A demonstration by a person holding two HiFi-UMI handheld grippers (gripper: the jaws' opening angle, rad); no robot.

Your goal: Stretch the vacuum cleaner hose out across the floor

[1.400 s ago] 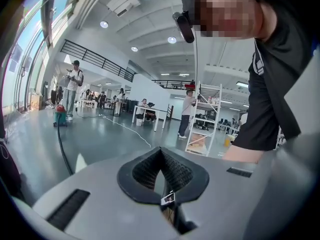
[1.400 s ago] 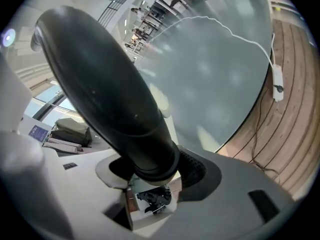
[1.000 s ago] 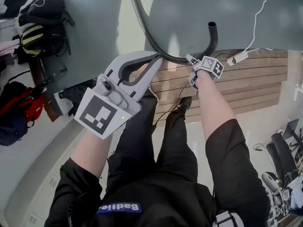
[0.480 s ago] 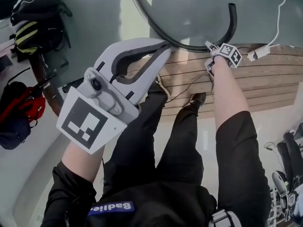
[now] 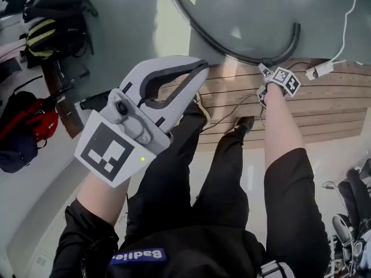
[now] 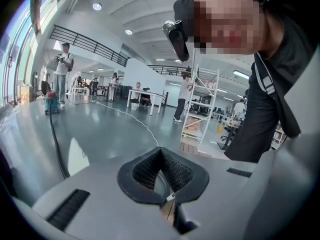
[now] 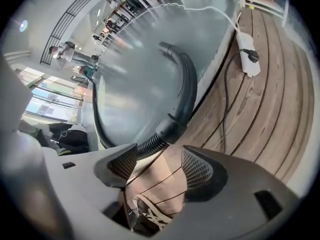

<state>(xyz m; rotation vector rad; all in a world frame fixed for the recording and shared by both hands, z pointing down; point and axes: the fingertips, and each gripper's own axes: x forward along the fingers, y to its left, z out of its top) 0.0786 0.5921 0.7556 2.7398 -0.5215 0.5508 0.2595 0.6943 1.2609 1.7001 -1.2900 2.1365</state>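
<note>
Lowered since a second ago, the right gripper (image 5: pixel 265 69) reaches down on an outstretched arm to the edge of the wooden decking (image 5: pixel 324 106). Its jaws have just been opening and now stand spread wide, with nothing pressed between the pads. The vacuum hose (image 5: pixel 232 54) lies on the grey floor (image 5: pixel 249 10) just past the pad tips, and its curved rigid end tube (image 5: pixel 294 39) now rests flat beside the decking. The left gripper (image 5: pixel 200 69), held high on a bent forearm, points slightly downward, its jaws closed together and empty.
</note>
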